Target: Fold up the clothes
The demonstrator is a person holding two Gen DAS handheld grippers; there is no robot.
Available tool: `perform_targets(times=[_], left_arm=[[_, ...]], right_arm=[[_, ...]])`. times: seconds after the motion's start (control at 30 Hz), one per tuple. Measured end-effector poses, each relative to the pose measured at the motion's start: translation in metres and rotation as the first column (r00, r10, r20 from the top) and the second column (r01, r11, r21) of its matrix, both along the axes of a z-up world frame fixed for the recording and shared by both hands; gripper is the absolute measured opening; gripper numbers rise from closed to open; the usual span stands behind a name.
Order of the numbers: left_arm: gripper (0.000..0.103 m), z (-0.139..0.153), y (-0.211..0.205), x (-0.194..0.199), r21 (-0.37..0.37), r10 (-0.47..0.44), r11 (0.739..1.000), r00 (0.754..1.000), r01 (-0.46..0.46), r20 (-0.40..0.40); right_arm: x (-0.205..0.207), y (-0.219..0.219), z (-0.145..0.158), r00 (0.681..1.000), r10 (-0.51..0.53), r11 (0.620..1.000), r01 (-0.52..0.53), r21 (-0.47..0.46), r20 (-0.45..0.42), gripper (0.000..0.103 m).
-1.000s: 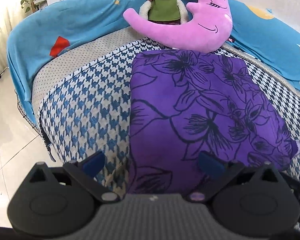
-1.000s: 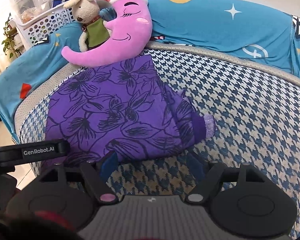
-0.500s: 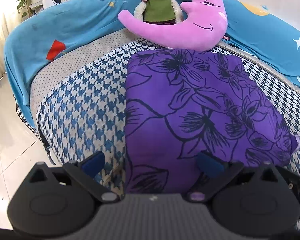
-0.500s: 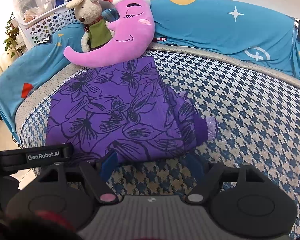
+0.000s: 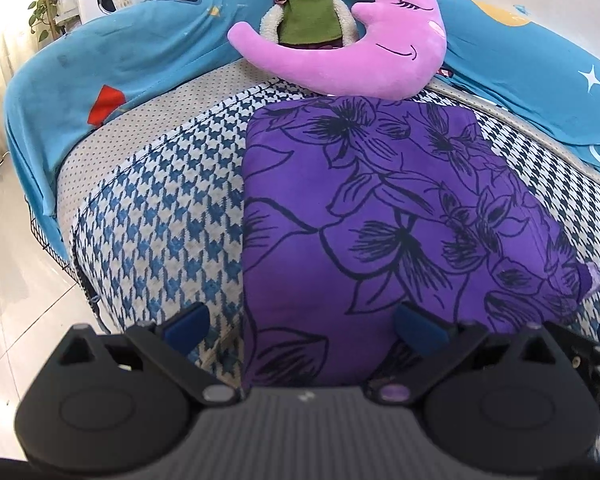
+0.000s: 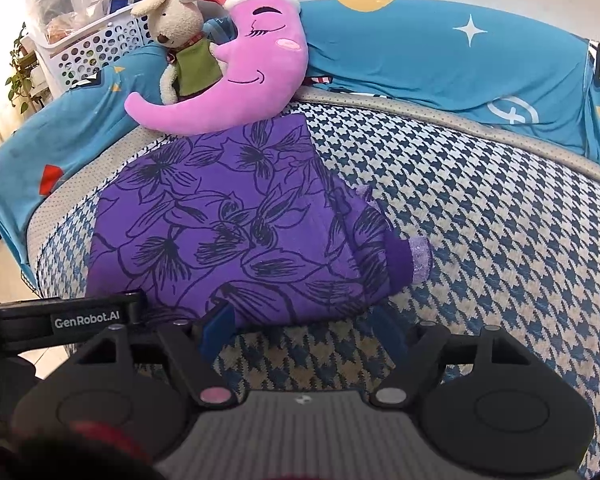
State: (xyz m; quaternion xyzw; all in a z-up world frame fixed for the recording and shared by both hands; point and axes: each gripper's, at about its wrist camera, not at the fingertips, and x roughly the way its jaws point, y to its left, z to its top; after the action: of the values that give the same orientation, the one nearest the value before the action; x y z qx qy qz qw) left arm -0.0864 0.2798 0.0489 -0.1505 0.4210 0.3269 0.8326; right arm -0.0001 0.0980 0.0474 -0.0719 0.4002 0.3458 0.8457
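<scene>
two grippers hang over one wide sofa seat (image 6: 480, 216) covered in blue-and-cream houndstooth, with blue star-print cushions (image 6: 440, 48) along its back. against those cushions lean a pink moon plush (image 6: 256, 80) and a small bear in a green vest (image 6: 184, 48), both beyond the work area.

the purple floral garment (image 5: 380, 216) lies flat on the seat, already folded into a rough rectangle. its far end touches the moon plush and its near end comes right up to the tools, so its long axis runs away from both cameras. a bunched purple cuff (image 6: 414, 258) sticks out at the near right corner.

the left gripper (image 5: 306, 322) is released, jaws spread and clasping nothing. one finger sits over bare houndstooth and the other over the cloth, so the garment's left long edge runs up between them. whether the tips touch the fabric i cannot tell.

the right gripper (image 6: 306, 330) is also spread wide and empty, poised just short of the near hem, over bare cover.

as a judgement, the next fold would take the near end toward the plush. the left hand looks nearer, already straddling the cloth's left edge, while the right must reach forward to take the hem and the stray cuff.
</scene>
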Motion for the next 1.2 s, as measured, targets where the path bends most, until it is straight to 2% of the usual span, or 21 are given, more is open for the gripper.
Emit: perform_targets(times=[1.2], left_arm=[[0.103,-0.0001,-0.0042,0.0013,0.0,-0.019,1.0,1.0,0.019,-0.012]], right_arm=[[0.0034,-0.0004,-0.0003,1.0,-0.004,1.0,0.004,-0.008,0.002,0.076]])
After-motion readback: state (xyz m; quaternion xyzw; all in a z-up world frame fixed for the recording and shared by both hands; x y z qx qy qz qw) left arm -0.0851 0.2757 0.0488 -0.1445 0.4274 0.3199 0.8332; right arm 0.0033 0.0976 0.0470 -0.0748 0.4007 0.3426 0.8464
